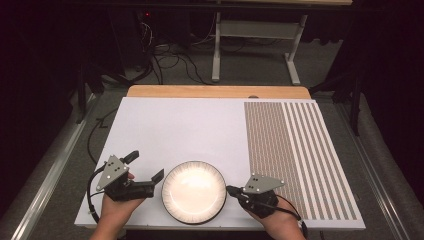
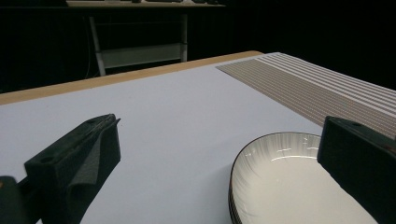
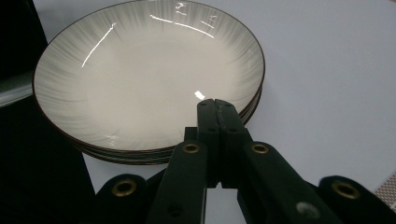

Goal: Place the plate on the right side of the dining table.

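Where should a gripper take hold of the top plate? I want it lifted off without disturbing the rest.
Probably at the top plate's raised rim, one jaw over and one under the lip, coming in level from the side. It sits nested in a stack, so only its edge is exposed.

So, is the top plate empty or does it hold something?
Empty: the top plate shows a bare white inside with glare streaks and nothing lying in it.
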Demonstrator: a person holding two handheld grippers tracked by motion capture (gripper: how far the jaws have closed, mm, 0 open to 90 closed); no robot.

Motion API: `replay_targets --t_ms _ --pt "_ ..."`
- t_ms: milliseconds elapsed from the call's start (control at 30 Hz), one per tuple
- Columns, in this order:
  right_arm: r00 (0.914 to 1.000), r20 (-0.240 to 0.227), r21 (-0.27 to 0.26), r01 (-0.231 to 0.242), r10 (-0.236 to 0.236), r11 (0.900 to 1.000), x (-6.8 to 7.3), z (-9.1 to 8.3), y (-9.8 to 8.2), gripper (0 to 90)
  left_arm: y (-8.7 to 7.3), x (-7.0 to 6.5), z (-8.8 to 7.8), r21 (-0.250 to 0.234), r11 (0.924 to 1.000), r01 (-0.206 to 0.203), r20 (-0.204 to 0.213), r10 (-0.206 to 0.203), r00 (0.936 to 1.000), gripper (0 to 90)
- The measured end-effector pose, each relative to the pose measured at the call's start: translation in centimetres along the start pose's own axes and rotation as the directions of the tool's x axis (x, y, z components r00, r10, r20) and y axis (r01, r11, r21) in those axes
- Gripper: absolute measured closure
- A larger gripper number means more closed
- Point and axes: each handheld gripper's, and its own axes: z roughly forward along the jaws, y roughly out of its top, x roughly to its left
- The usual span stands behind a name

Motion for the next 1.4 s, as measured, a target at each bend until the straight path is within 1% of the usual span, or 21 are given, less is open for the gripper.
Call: replay_targets --t_ms 100,167,200,300,467,567,600,733,767,967,1033,1067,1200,1267,1400 --pt "0.9998 -0.019 0.029 0.004 -0.004 1.0 0.2 0.4 0.1 90.0 0.0 0.0 0.0 0.0 1.0 0.001 0.005 -0.001 1.0 0.2" --pt "0.9998 -0.016 0.047 0.013 -0.012 0.999 0.3 0.7 0.1 90.0 0.0 0.0 0.0 -0.001 1.0 0.0 0.006 0.0 1.0 0.2" --pt "1.0 -0.008 0.054 0.002 -0.001 0.999 0.4 0.7 0.1 90.0 0.0 0.0 0.0 0.0 1.0 -0.001 0.005 0.001 1.0 0.2" --pt "1.0 -0.005 0.066 0.0 0.001 0.998 0.3 0.7 0.0 90.0 0.0 0.0 0.0 0.005 1.0 0.002 0.013 -0.002 0.9999 0.2" --pt "1.0 0.004 0.068 0.007 -0.007 0.998 0.3 0.8 0.1 90.0 0.0 -0.2 -0.1 0.003 1.0 0.0 0.01 0.0 0.9999 0.2" --pt "1.0 0.0 0.083 0.009 -0.009 0.997 0.3 0.8 0.2 90.0 0.1 -0.2 -0.1 0.003 1.0 -0.001 0.008 0.001 1.0 0.2" --pt "0.9998 -0.004 0.084 0.019 -0.019 0.996 0.2 0.8 0.2 90.0 0.1 -0.2 -0.1 0.004 1.0 -0.001 0.008 0.001 1.0 0.2" --pt "0.9999 -0.005 0.09 0.011 -0.011 0.996 0.3 0.8 0.3 90.0 0.1 -0.1 0.0 0.008 1.0 -0.004 0.01 0.003 0.9999 0.4" --pt "0.9997 -0.01 0.093 0.022 -0.021 0.995 0.3 0.8 0.4 90.0 0.0 -0.1 0.0 0.008 1.0 -0.002 0.011 0.002 0.9999 0.6" --pt "0.9996 -0.018 0.103 0.025 -0.023 0.994 0.2 1.0 0.5 90.0 0.1 0.1 -0.1 0.007 1.0 0.001 0.01 -0.001 1.0 0.6" --pt "0.9993 -0.024 0.107 0.029 -0.027 0.994 0.4 1.2 0.6 90.0 0.1 0.1 -0.2 0.007 1.0 0.002 0.012 -0.002 0.9999 0.6" --pt "0.9995 -0.023 0.105 0.023 -0.02 0.994 0.5 1.3 0.6 90.0 0.1 0.1 -0.1 0.008 1.0 0.001 0.013 -0.002 0.9999 0.7" --pt "0.9994 -0.028 0.109 0.022 -0.019 0.994 0.7 1.6 0.8 90.0 0.1 0.1 -0.1 0.014 0.9999 0.003 0.013 -0.003 0.9999 0.6" --pt "0.9992 -0.031 0.118 0.028 -0.025 0.993 0.8 1.7 0.8 90.0 0.1 0.2 -0.1 0.014 0.9999 0.004 0.013 -0.004 0.9999 0.6" --pt "0.9986 -0.04 0.12 0.038 -0.034 0.992 1.1 2.3 1.0 90.0 0.1 0.3 -0.2 0.012 0.9999 0.003 0.008 -0.003 1.0 0.7"
